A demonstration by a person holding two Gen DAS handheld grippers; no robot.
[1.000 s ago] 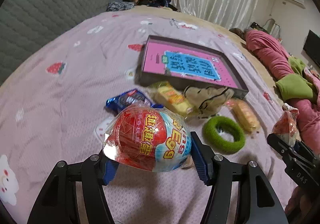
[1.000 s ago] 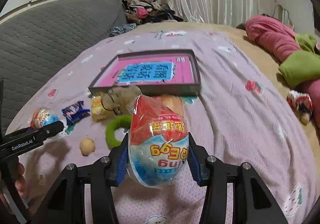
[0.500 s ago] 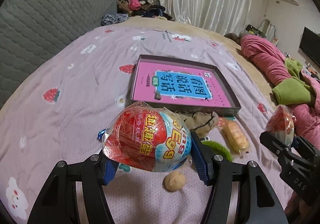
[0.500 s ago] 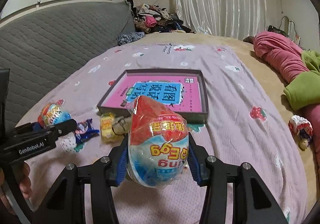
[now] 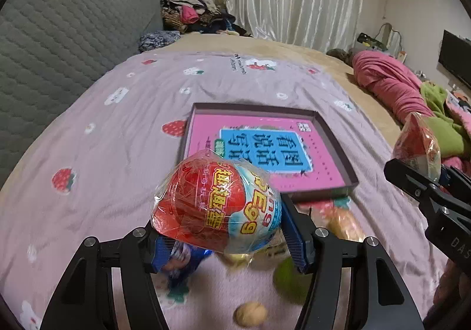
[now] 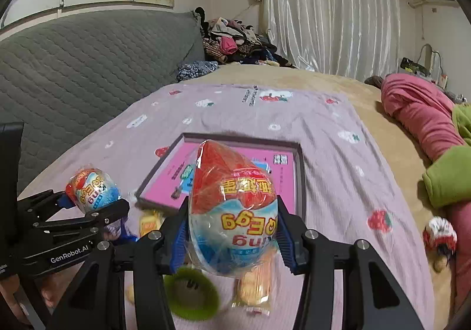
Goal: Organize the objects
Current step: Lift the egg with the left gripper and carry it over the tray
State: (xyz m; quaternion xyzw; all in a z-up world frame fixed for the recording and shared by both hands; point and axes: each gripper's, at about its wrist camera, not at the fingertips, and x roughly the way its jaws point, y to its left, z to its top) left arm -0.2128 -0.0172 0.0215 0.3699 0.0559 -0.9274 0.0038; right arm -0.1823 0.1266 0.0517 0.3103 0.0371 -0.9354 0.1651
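Note:
My left gripper [image 5: 223, 238] is shut on a wrapped red and blue toy egg [image 5: 217, 203], held above the bed. My right gripper [image 6: 232, 238] is shut on a second wrapped toy egg [image 6: 232, 212]. Each gripper shows in the other view, the right gripper [image 5: 424, 171] at the right edge and the left gripper [image 6: 88, 206] at the left. A shallow dark box [image 5: 332, 136] with a pink and blue book inside lies ahead on the pink sheet; it also shows in the right wrist view [image 6: 300, 171].
Below the grippers lie a green ring [image 6: 191, 291], a wrapped yellow snack [image 6: 253, 286], a blue packet [image 5: 179, 262] and a small walnut [image 5: 250, 313]. A grey quilted headboard [image 5: 59, 44] stands left. Pink and green bedding [image 5: 391, 86] lies right. A clothes pile [image 6: 235, 44] sits behind.
Both grippers have risen and moved forward toward the box with their eggs. The loose items have slid down under the fingers in both views.

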